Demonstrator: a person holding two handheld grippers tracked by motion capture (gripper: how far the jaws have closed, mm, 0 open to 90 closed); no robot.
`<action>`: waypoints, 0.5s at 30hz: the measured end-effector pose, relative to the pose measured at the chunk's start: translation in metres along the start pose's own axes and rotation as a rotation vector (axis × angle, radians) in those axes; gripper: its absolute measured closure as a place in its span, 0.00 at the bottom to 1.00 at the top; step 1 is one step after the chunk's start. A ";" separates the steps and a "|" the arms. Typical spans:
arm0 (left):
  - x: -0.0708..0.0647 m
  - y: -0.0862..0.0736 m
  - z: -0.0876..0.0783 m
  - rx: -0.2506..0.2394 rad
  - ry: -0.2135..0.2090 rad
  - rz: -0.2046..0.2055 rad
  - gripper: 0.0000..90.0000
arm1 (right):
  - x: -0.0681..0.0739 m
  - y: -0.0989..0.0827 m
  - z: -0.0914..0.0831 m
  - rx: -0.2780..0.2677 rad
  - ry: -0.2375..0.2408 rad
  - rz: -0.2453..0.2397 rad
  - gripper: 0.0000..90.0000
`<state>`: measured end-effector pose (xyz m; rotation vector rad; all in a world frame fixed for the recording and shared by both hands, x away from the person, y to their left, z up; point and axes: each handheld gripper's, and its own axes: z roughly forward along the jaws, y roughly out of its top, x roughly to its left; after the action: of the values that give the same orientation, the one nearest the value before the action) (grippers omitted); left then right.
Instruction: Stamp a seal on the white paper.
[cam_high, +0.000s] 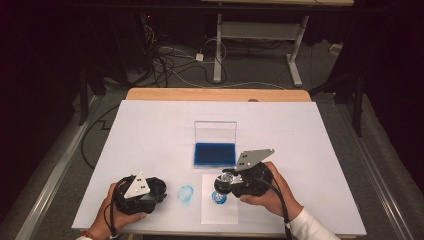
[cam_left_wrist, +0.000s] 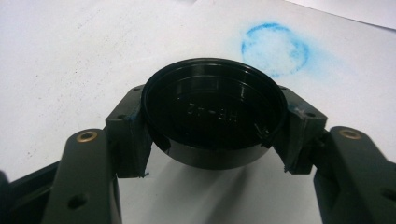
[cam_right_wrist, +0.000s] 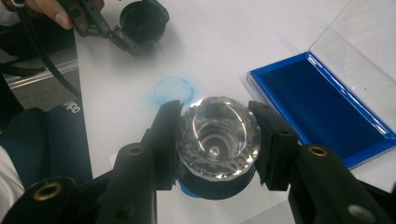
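My left gripper (cam_high: 159, 191) rests low at the table's front left, shut on a round black cap (cam_left_wrist: 214, 112) whose hollow side faces up. My right gripper (cam_high: 226, 183) hovers over a small paper sheet (cam_high: 220, 210) and is shut on a round stamp (cam_right_wrist: 218, 137) with a clear faceted top and a black body. A blue mark (cam_high: 218, 198) lies on that sheet just below the stamp. An open case holds the blue ink pad (cam_high: 215, 154), just beyond the right gripper. Between the grippers, a faint blue ring print (cam_high: 186, 194) marks the white table cover.
The ink pad's clear lid (cam_high: 215, 131) stands upright behind it. The white cover (cam_high: 150, 130) spans the table, with a wooden edge (cam_high: 215, 94) at the far side. In the right gripper view, the person's hand (cam_right_wrist: 44, 9) and a dark cable (cam_right_wrist: 42, 51) lie at the left.
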<state>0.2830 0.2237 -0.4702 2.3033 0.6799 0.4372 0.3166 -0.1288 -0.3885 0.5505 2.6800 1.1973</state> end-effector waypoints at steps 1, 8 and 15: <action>0.000 0.000 0.001 0.001 -0.001 0.001 0.40 | 0.000 0.000 -0.001 -0.002 -0.003 -0.006 0.64; 0.002 -0.003 0.000 -0.001 -0.002 -0.007 0.40 | -0.004 0.002 -0.007 -0.016 -0.009 -0.007 0.64; 0.003 -0.002 0.000 -0.003 -0.005 -0.003 0.40 | -0.007 0.001 -0.012 -0.013 -0.020 -0.003 0.64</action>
<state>0.2852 0.2266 -0.4714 2.2997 0.6801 0.4310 0.3201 -0.1391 -0.3802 0.5527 2.6540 1.2011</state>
